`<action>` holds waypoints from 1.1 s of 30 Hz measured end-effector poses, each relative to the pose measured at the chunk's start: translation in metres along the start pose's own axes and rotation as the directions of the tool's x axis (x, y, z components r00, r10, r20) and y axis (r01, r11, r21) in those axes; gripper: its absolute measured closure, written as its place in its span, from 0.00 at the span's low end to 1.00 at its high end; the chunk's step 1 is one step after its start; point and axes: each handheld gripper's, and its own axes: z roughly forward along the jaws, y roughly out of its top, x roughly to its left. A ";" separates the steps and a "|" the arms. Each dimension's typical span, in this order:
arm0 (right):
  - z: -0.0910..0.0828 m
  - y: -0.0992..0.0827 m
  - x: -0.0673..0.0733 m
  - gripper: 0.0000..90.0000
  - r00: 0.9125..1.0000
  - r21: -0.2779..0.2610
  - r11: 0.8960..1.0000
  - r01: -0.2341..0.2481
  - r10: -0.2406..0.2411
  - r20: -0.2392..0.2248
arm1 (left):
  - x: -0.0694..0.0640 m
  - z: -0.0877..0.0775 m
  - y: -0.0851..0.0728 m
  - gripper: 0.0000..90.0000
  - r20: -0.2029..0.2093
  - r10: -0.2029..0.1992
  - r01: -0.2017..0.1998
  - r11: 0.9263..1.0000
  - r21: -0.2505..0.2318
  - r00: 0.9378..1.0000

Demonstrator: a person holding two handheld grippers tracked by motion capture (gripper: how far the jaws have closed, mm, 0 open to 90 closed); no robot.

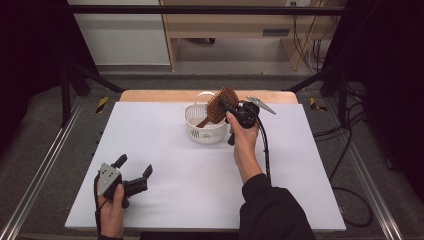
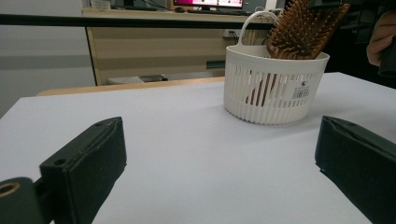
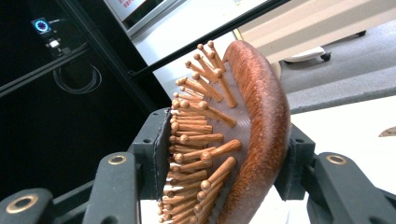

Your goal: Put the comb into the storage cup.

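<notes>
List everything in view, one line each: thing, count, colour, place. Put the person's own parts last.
hairbrush: 1, brown wood, handle down inside the basket, head sticking out above the rim, between the right gripper's fingers
basket: 1, white slotted plastic with a loop handle, far middle of the table
table: 1, white top with a wooden edge at the far side
shelf unit: 1, light wood, on the floor beyond the table
cables: several, black, floor to the right of the table
left gripper: 1, black with a grey plate, near left corner of the table, fingers apart with nothing between them
right gripper: 1, black, at the basket, fingers pressed on the hairbrush head
</notes>
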 end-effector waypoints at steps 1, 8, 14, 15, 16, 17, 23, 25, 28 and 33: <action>0.000 0.000 -0.001 0.52 1.000 0.002 1.000 -0.004 0.004 0.001 | 0.000 0.000 0.000 0.02 0.000 0.000 0.000 1.000 0.000 1.000; -0.001 0.000 -0.006 0.51 1.000 0.010 1.000 -0.017 0.017 0.010 | 0.000 0.000 0.000 0.02 0.000 0.000 0.000 1.000 0.001 1.000; -0.001 -0.001 -0.009 0.50 1.000 0.016 1.000 -0.025 0.025 0.014 | 0.000 0.000 0.000 0.02 0.001 0.001 -0.001 1.000 0.001 1.000; -0.001 -0.001 -0.010 0.50 1.000 0.015 1.000 -0.024 0.024 0.014 | 0.000 0.000 0.000 0.02 0.000 0.001 -0.001 1.000 0.002 1.000; -0.001 -0.001 -0.011 0.50 1.000 0.015 1.000 -0.027 0.027 0.016 | 0.000 0.000 0.000 0.02 0.001 0.001 -0.001 1.000 0.002 1.000; -0.002 -0.001 -0.012 0.50 0.999 0.017 0.999 -0.028 0.027 0.017 | 0.000 0.000 0.000 0.02 0.001 0.001 -0.001 1.000 0.002 1.000; -0.002 -0.002 -0.016 0.49 0.999 0.021 0.999 -0.040 0.040 0.019 | 0.000 0.000 0.000 0.02 0.001 0.002 -0.002 1.000 0.003 1.000; -0.003 -0.003 -0.017 0.49 0.999 0.022 0.999 -0.045 0.045 0.020 | 0.000 0.000 0.000 0.02 0.001 0.002 -0.002 1.000 0.003 1.000; -0.003 -0.003 -0.018 0.48 0.999 0.029 0.998 -0.053 0.052 0.016 | -0.001 0.001 0.000 0.02 0.002 0.002 -0.002 1.000 0.003 1.000; -0.003 -0.003 -0.018 0.47 0.999 0.030 0.998 -0.053 0.052 0.015 | -0.002 0.001 -0.001 0.02 0.008 0.007 -0.007 1.000 0.004 1.000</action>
